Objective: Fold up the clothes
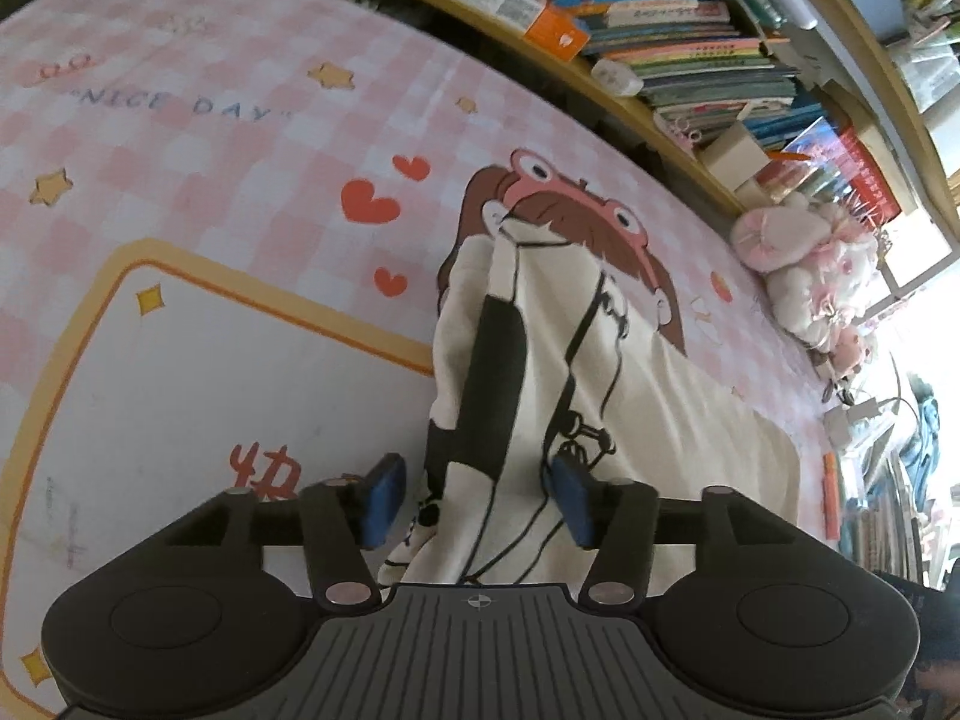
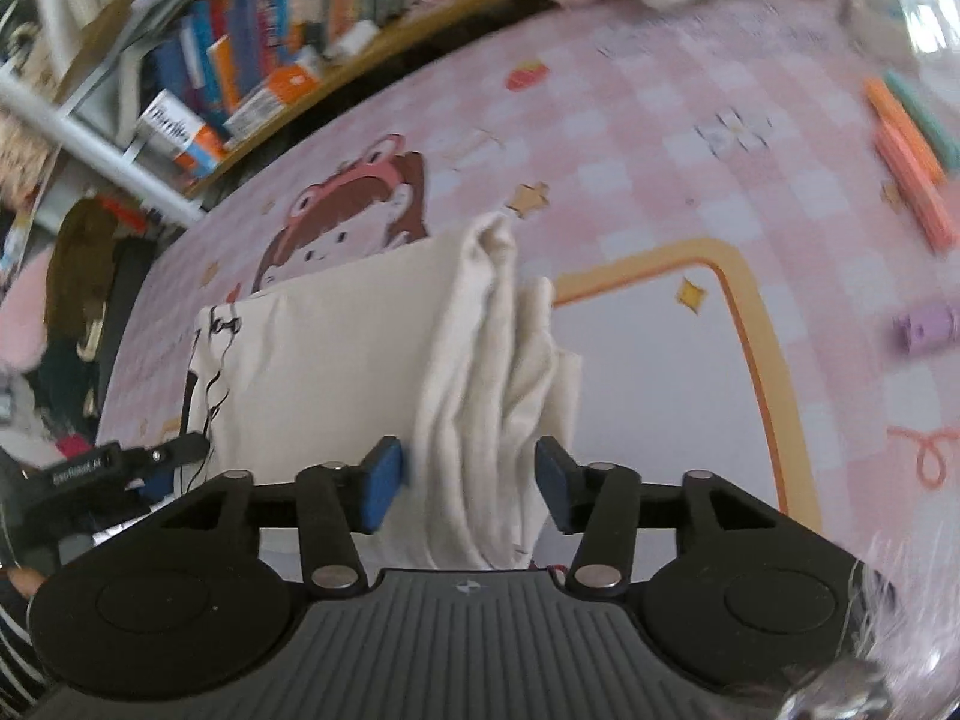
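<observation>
A cream garment with a black line print (image 1: pixel 600 384) lies on a pink checked mat (image 1: pixel 240 138). My left gripper (image 1: pixel 477 495) is open, its blue pads on either side of a bunched, printed edge of the garment, with a gap between pads and cloth. In the right wrist view the same cream garment (image 2: pixel 336 348) lies spread, with a bunched fold (image 2: pixel 492 396) running between the blue pads of my right gripper (image 2: pixel 471 483), which is open. The left gripper also shows in the right wrist view (image 2: pixel 144 462), at the garment's left edge.
A wooden shelf packed with books (image 1: pixel 660 30) runs along the far edge of the mat. Pink and white plush toys (image 1: pixel 804 264) sit at the right end. Orange and green sticks (image 2: pixel 912 162) and a purple block (image 2: pixel 927 327) lie on the mat at right.
</observation>
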